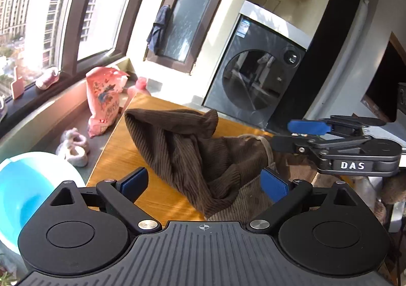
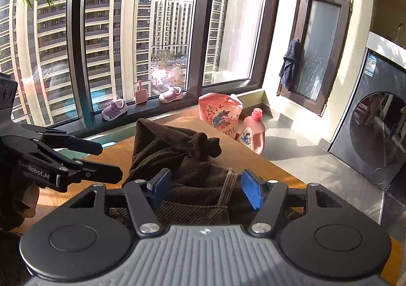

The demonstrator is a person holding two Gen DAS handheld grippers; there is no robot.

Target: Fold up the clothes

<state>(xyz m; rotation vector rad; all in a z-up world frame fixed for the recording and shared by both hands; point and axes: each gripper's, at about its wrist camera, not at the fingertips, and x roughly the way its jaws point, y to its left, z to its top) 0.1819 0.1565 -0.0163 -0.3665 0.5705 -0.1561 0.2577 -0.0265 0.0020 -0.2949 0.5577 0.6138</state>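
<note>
A crumpled brown corduroy garment (image 1: 192, 154) lies on the wooden table (image 1: 119, 159); it also shows in the right wrist view (image 2: 182, 159). A pale waistband edge (image 2: 227, 184) shows on it. My left gripper (image 1: 204, 183) is open and empty, just above the garment's near edge. It also shows at the left of the right wrist view (image 2: 106, 159). My right gripper (image 2: 203, 188) is open and empty, its pads either side of the waistband. In the left wrist view it (image 1: 286, 136) comes in from the right, over the garment.
A pink refill bag (image 1: 102, 98) and pink bottle (image 2: 252, 133) stand beyond the table's far edge. A blue tub (image 1: 28, 184) and slippers (image 1: 73, 146) lie on the floor at left. A washing machine (image 1: 256, 85) stands behind. Shoes (image 2: 115, 109) sit on the windowsill.
</note>
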